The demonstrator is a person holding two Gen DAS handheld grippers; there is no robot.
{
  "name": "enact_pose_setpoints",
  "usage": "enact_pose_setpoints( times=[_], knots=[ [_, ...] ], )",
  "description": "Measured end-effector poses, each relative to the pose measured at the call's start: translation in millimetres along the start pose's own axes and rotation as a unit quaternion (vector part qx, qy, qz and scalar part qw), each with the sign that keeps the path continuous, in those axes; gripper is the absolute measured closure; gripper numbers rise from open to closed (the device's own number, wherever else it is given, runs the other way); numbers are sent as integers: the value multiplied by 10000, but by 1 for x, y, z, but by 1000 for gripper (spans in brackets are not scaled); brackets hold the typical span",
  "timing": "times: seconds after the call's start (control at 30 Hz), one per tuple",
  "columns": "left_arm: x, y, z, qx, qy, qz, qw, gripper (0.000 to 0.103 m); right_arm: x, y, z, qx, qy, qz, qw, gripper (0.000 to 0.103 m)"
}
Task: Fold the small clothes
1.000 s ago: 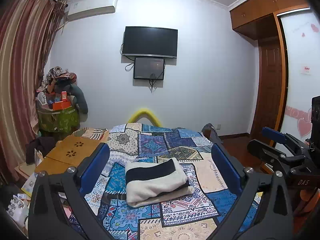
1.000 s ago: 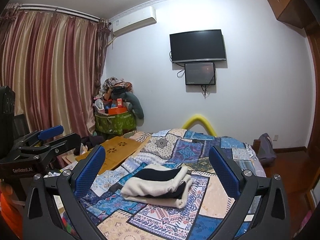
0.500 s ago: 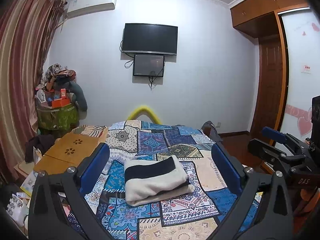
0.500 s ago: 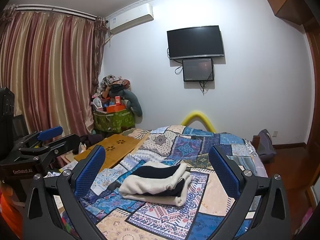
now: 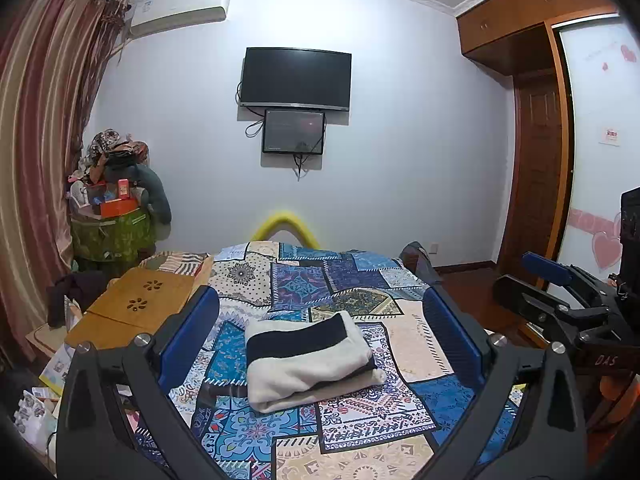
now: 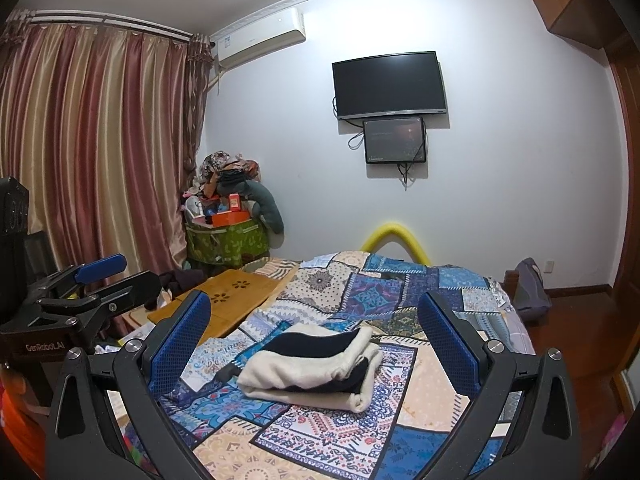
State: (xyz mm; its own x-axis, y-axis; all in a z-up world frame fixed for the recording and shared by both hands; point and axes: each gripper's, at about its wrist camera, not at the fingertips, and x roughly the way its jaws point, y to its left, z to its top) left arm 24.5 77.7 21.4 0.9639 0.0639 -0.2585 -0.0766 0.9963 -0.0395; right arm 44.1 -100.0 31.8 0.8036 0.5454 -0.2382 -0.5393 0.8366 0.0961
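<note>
L gripper (image 5: 320,334) & R gripper (image 6: 314,330): jaws spread wide, empty, raised above the bed. Folded cream-and-black knit garment (image 5: 308,360) lies mid patchwork blue quilt (image 5: 352,412), touching neither. Beyond: wooden lap desk (image 5: 136,308) bedside left, black wall TV (image 5: 296,78).

Bedspread (image 5: 416,354) lies bare all round the folded garment (image 5: 308,360), open on every side; a wooden tray table (image 5: 136,308) blocks the bed's left edge.
</note>
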Motion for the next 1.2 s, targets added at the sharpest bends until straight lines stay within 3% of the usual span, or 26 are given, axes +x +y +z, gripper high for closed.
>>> enact_pose_setpoints(
  times=[1.2],
  knots=[
    [-4, -7, 3, 177, 30, -278, 9995, 0, 1, -1, 0, 22, 38, -46, 10000, 0]
  ],
)
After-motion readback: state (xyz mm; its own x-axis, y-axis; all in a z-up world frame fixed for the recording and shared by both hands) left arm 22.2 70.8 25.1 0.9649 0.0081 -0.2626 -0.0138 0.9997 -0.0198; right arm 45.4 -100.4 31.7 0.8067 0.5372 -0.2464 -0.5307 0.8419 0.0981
